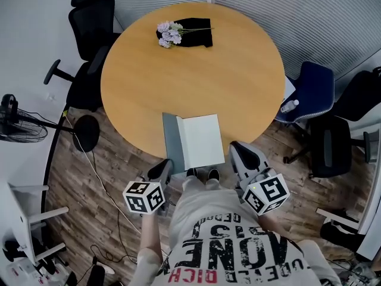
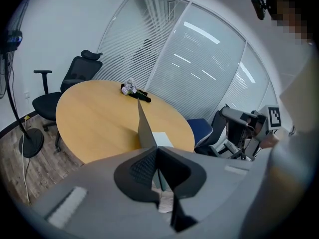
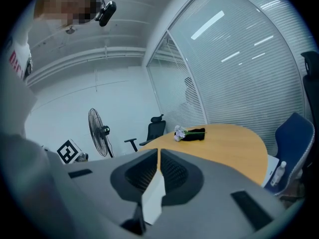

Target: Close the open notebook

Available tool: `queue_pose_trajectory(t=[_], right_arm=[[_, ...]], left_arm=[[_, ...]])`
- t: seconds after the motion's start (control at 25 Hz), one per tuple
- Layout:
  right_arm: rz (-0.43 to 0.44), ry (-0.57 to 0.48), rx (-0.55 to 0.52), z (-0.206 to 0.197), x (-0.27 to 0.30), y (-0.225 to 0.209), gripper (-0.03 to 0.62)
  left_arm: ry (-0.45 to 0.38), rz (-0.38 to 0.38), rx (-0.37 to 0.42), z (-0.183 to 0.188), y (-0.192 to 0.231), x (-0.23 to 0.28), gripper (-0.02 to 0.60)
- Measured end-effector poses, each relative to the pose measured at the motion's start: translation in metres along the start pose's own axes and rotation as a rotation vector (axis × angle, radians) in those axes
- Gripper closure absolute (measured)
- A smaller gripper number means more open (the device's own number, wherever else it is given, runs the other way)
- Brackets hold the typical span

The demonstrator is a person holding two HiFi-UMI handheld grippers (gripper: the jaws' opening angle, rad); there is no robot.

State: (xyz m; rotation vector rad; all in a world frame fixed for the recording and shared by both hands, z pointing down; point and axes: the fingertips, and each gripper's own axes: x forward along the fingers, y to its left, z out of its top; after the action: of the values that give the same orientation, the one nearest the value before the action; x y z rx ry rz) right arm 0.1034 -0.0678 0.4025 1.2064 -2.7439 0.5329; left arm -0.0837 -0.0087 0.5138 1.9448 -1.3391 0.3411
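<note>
The notebook [image 1: 199,140] lies at the desk's [image 1: 178,82] near edge, right in front of me, its white page facing up and its bottom end overhanging the rim. It isn't closed. The grey cover on the left stands up off the desk, and the left gripper [image 1: 168,164] has its tongs pinched on that cover's near corner. The sheet runs straight into them in the left gripper view. The right gripper [image 1: 234,145] sits just beside the page's right edge, tongs together at the tips. A white sheet shows in the gap behind them, but whether it's clamped I can't tell. A flower sprig [image 1: 168,34] rests at the far edge.
</note>
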Motion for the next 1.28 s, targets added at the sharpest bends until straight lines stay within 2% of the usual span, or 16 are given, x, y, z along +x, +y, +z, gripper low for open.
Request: queue_pose_trajectory(t=[1.28], right_arm=[[-0.033, 0.003, 0.021, -0.004, -0.015, -0.03, 0.568]], left_arm=[[0.004, -0.107, 0.052, 0.006, -0.058, 0.036, 0.563]])
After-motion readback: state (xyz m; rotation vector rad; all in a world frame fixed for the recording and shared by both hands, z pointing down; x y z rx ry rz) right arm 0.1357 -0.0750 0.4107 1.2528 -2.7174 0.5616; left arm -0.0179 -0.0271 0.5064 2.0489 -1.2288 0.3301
